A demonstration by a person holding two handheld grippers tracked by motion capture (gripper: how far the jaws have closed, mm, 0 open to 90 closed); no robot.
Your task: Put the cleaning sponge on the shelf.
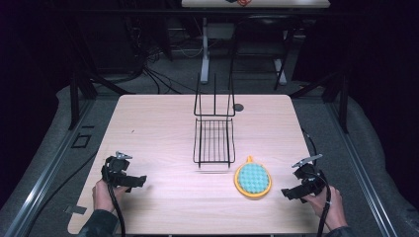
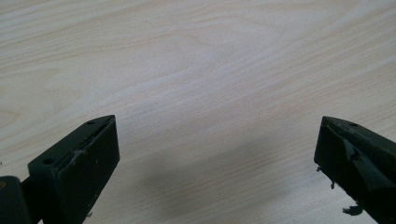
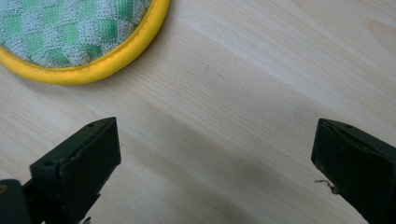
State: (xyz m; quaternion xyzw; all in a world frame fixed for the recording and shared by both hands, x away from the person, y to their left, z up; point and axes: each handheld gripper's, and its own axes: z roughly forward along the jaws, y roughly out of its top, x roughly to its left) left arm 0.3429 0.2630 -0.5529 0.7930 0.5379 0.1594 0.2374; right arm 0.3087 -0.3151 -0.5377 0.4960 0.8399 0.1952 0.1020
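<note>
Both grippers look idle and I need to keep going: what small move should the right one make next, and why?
Probably ease the right gripper forward toward the round yellow-rimmed pad. Its jaws stand wide open with nothing between them, and the pad lies flat on the table just ahead of them, beside the wire rack. The left gripper sits farther off.
</note>
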